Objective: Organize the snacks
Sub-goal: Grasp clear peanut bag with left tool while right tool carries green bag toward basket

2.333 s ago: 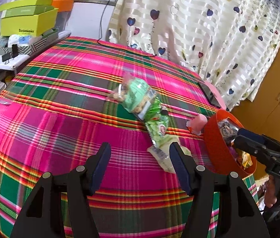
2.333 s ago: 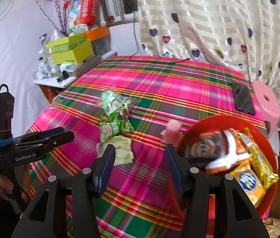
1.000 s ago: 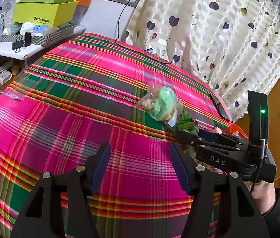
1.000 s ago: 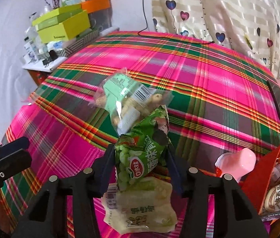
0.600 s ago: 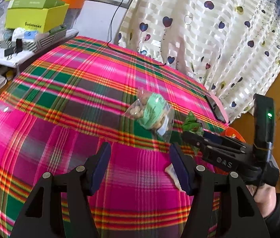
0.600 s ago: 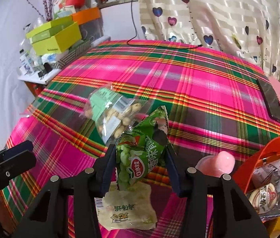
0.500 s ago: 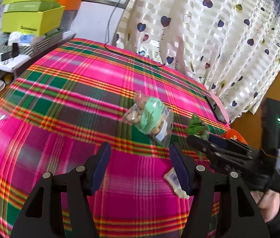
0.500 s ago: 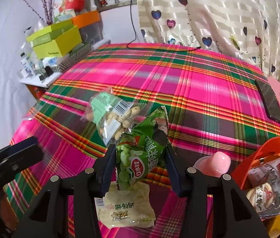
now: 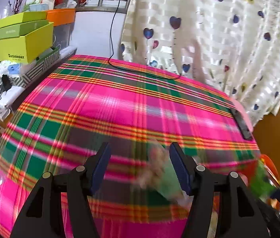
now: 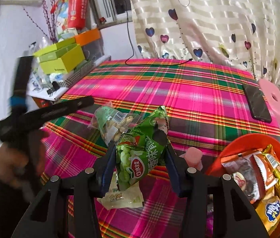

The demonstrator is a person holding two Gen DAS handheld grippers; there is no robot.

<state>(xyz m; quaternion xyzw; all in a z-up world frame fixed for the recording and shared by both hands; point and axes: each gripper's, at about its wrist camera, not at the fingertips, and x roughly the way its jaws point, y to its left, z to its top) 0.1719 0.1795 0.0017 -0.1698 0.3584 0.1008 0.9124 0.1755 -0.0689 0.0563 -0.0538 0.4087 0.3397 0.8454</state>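
My right gripper point(image 10: 140, 168) is shut on a green pea snack bag point(image 10: 141, 148) and holds it above the plaid table point(image 10: 179, 91). A clear bag of nuts with a green label point(image 10: 111, 124) lies beyond it. A pale green packet point(image 10: 123, 197) lies flat under the held bag. An orange bowl point(image 10: 237, 142) holding several snack packs stands at the right. My left gripper point(image 9: 140, 168) is open and empty over the table, with the blurred nut bag point(image 9: 163, 176) just by its right finger. It also shows at the left in the right wrist view point(image 10: 60, 109).
A pink bottle point(image 10: 193, 155) lies beside the bowl. A black phone point(image 10: 256, 103) lies near the table's far right edge, by a pink stool point(image 10: 274, 99). A black cable point(image 10: 159, 63) crosses the far edge. Yellow-green boxes point(image 10: 60, 59) sit on a cluttered shelf at the left.
My left gripper has swung toward the nut bag, which now sits low by its right finger. My right gripper has lifted the green pea bag and drawn back toward the bowl.
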